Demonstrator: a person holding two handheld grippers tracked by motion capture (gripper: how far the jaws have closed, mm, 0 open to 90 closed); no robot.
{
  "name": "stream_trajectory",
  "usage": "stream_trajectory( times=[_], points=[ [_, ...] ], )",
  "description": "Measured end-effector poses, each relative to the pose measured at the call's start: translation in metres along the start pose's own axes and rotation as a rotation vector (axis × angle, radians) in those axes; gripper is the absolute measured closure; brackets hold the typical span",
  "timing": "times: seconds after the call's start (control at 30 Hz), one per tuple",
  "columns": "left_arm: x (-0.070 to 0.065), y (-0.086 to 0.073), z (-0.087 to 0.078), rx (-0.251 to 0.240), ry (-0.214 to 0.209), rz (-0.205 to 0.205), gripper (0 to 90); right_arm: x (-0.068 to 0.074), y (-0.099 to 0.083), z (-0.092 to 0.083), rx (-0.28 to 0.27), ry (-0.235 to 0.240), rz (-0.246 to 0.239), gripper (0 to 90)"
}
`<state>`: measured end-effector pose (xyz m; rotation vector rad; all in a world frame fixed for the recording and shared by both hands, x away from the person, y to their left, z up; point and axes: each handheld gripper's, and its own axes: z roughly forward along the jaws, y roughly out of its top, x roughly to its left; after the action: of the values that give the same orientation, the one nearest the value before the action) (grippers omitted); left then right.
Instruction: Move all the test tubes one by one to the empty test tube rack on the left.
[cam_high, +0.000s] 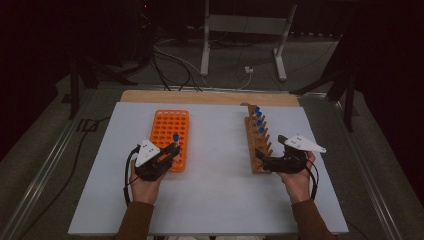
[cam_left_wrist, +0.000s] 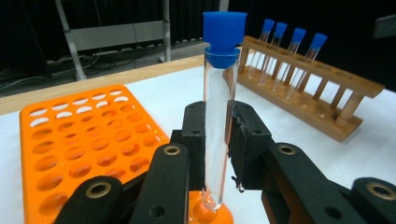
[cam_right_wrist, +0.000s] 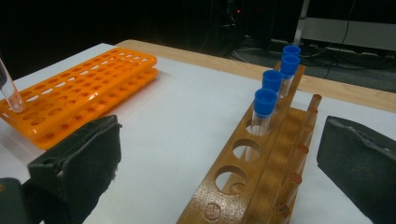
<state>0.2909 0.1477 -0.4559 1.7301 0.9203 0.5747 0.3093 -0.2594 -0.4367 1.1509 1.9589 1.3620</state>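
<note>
My left gripper (cam_left_wrist: 217, 144) is shut on a clear test tube (cam_left_wrist: 215, 107) with a blue cap and holds it upright. The tube's bottom end is at a hole in the near right corner of the orange rack (cam_left_wrist: 84, 140). From above, the left gripper (cam_high: 171, 150) and tube (cam_high: 175, 137) are at the front right corner of the orange rack (cam_high: 167, 125). My right gripper (cam_right_wrist: 219, 154) stands open around the near end of the wooden rack (cam_right_wrist: 261, 177), nothing between its pads. Several blue-capped tubes (cam_right_wrist: 265, 105) stand in the wooden rack's far holes. From above, the right gripper (cam_high: 261, 157) is at the wooden rack (cam_high: 257, 137).
Both racks lie on a white table top (cam_high: 215, 175) with a wooden strip along its far edge. Open white surface lies between the racks and in front of them. A metal table frame (cam_high: 240, 25) and cables are on the floor beyond.
</note>
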Motion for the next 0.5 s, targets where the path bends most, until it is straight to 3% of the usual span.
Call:
stream_trajectory(
  times=[0.2, 0.37, 0.5],
  points=[
    [0.003, -0.010, 0.006, 0.022, 0.004, -0.011, 78.2, -0.002, -0.001, -0.003, -0.009, -0.001, 0.007, 0.1],
    [0.001, -0.014, 0.015, 0.024, -0.005, 0.003, 78.2, -0.001, -0.001, -0.003, -0.009, 0.001, 0.009, 0.1],
    [-0.001, -0.021, 0.022, 0.070, 0.005, 0.019, 78.1, 0.000, -0.002, -0.003, -0.008, 0.005, 0.006, 0.1]
  ],
)
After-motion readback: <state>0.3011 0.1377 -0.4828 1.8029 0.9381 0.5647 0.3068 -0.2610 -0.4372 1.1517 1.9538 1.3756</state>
